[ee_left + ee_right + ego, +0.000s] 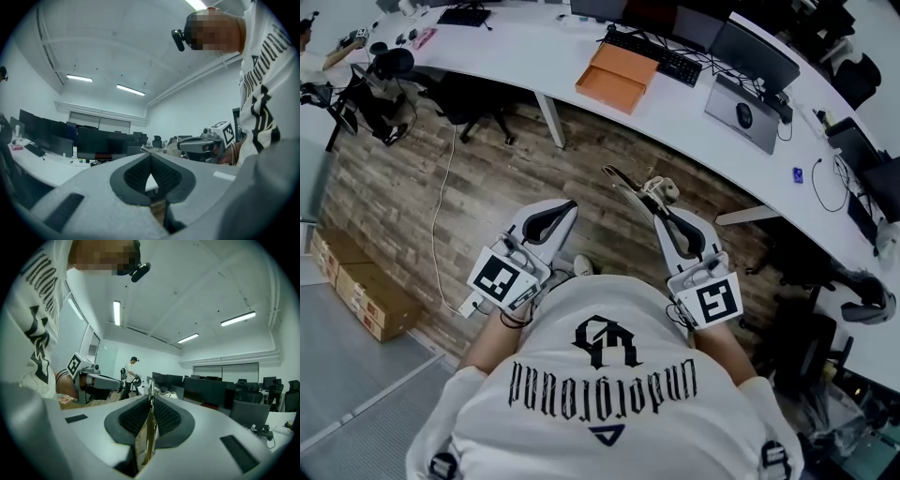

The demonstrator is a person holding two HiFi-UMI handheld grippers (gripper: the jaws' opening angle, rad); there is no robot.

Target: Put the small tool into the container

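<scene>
Right gripper view shows the tool (146, 439) clamped lengthwise in the jaws of the right gripper (151, 398), left gripper (150, 157) closed empty, orange box (617, 77) ahead on the table (534, 49).

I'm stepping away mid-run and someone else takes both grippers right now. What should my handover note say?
Left hand-held gripper: shut, empty, above the wooden floor.
Right hand-held gripper: shut on the small tool, which sticks out past its tips.
Orange box: on the white desk ahead, likely the container.
Done: tool is in the grip.
Left: carry it to the box and release it inside.
</scene>
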